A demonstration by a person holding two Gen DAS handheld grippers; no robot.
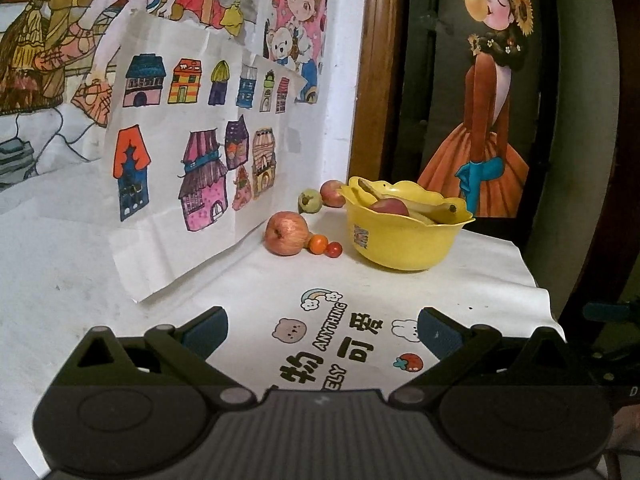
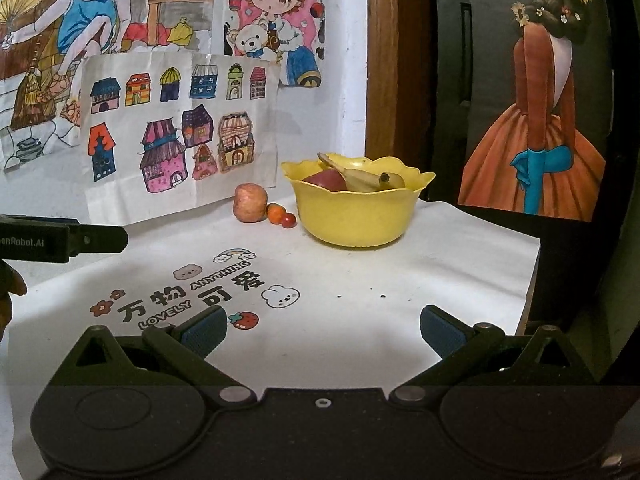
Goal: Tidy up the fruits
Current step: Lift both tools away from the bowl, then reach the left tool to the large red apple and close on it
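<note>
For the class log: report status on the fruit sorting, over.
Left gripper and right gripper open, empty. Yellow bowl holds apple, bananas; big apple, four smaller fruits outside it. Path clear.

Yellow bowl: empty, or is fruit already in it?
Partly filled. The yellow bowl stands upright holding a red apple and a banana; another apple and two small round fruits sit outside on the cloth.

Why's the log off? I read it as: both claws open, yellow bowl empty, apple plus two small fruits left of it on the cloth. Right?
One thing is wrong: the yellow bowl is not empty. The right wrist view shows a red apple and a banana in it. The rest holds: left claw and right claw open, the loose apple and two small fruits left of it.
</note>
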